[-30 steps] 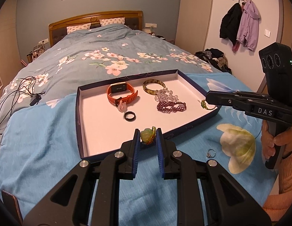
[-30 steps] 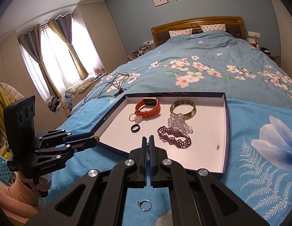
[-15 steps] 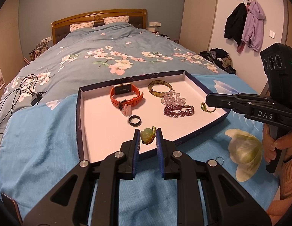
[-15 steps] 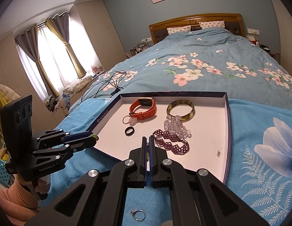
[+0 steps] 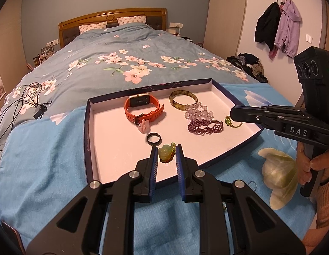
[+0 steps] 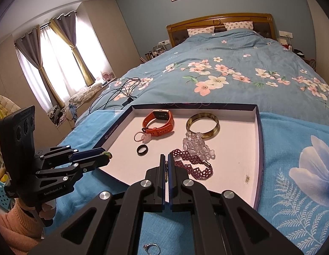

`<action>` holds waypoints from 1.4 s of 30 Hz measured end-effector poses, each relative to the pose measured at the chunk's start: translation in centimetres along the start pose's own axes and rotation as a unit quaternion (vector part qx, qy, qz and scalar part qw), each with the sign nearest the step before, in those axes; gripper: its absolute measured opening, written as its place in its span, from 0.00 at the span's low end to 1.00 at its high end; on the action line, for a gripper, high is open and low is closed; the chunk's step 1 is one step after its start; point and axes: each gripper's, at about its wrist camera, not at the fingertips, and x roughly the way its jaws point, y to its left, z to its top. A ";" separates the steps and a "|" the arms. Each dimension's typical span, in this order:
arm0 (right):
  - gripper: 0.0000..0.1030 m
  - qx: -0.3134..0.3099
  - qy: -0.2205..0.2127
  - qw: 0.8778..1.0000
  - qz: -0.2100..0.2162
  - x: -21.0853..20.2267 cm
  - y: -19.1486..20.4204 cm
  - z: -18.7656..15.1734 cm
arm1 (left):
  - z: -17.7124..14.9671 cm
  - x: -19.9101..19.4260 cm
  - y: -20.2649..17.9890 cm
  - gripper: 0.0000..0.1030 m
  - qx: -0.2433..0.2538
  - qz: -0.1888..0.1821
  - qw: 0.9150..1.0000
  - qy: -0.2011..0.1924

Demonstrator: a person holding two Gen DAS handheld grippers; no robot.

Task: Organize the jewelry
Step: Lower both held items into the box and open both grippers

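Mid-delivery, by the look of it: two pieces in the air over the tray (image 5: 88, 140), not yet set down.

Left gripper (image 5: 166, 155), lower centre of the left view: narrow, clamped on a pale green flower charm (image 5: 164, 153) with a beaded green-and-yellow loop. Poised above the near part of the white tray floor, just below the black ring (image 5: 153, 138) in the frame.

Right gripper (image 6: 166, 165), lower centre of the right view: pinched fully together on a thin beaded band (image 5: 233, 123), seen edge-on there and clearer in the left view, dangling at centre right from the tip. Near the purple beaded bracelet (image 6: 194, 165), apparently above it.

Already in the tray: orange watch (image 5: 143, 108) at upper middle, brown bangle (image 5: 182, 98) beside it, clear crystal bracelet (image 5: 198, 112) touching the bangle, pink charm (image 5: 143, 126) by the watch strap.

Outside on the blue cover: small silver ring (image 6: 151, 248) at bottom centre of the right view, shell-like dish (image 5: 279, 180) at lower right of the left view.

Next, probably: lower each piece to a bare patch of floor, clear of the neighbours, then ease the jaws apart. Afterwards, likely the silver ring.
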 end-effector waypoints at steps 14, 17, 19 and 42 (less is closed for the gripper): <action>0.01 0.000 0.008 1.000 0.001 1.0 -0.3 0.2 | 0.5 1.3 0.1 0.17 -0.001 0.002 1.000 0.008; 0.01 0.000 0.010 1.000 0.000 1.2 -0.3 0.2 | 0.5 1.6 0.1 0.17 -0.003 0.003 1.000 0.011; 0.01 0.000 0.012 1.000 0.000 1.3 -0.4 0.2 | 0.5 1.7 0.2 0.17 -0.004 0.004 1.000 0.012; 0.01 0.013 0.027 1.000 -0.006 2.5 -1.2 0.1 | 0.7 3.1 0.4 0.17 -0.009 0.009 1.000 0.025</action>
